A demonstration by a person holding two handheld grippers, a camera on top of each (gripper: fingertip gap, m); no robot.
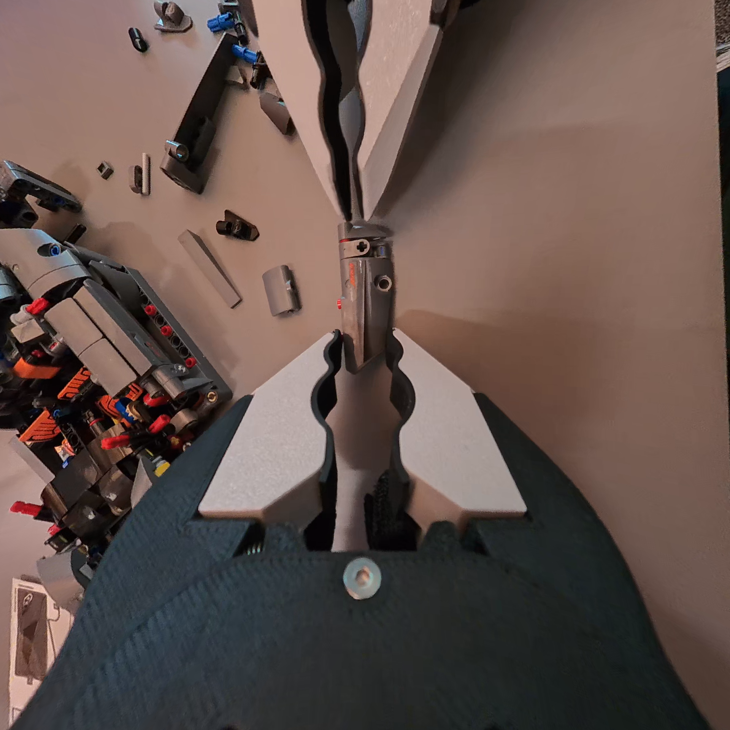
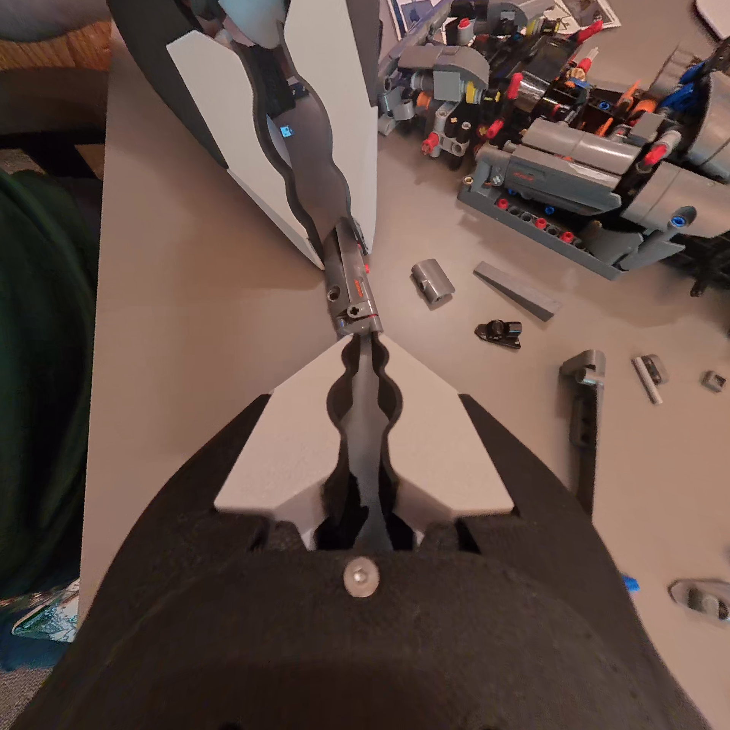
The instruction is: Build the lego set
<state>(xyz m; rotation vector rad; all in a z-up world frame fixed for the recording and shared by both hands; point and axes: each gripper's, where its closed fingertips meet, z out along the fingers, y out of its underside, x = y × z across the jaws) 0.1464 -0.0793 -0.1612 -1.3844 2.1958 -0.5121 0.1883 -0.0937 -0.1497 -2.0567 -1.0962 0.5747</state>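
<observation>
I have both grippers on one small grey sub-assembly, held above the table between them. My left gripper is clamped on its pointed end, fingers pressed to either side of it; my right gripper is nearly closed and pinches the opposite end, the one with the cross-hole connector.

My read on progress: the big grey, red and orange model looks well advanced, with panels, pins and beams in place, but plenty lies loose. In the right wrist view, a curved grey panel sits at 2 o'clock from the held piece, a long grey wedge beyond it, a small black piece at 3 o'clock. So I judge the build partly done, with this sub-assembly not yet joined to the model.

The left wrist view alone shows blue pins and a long dark beam at 11 o'clock, and an instruction sheet at 8 o'clock. Only the right wrist view shows the table's near edge and a dark green cloth at 9 o'clock
</observation>
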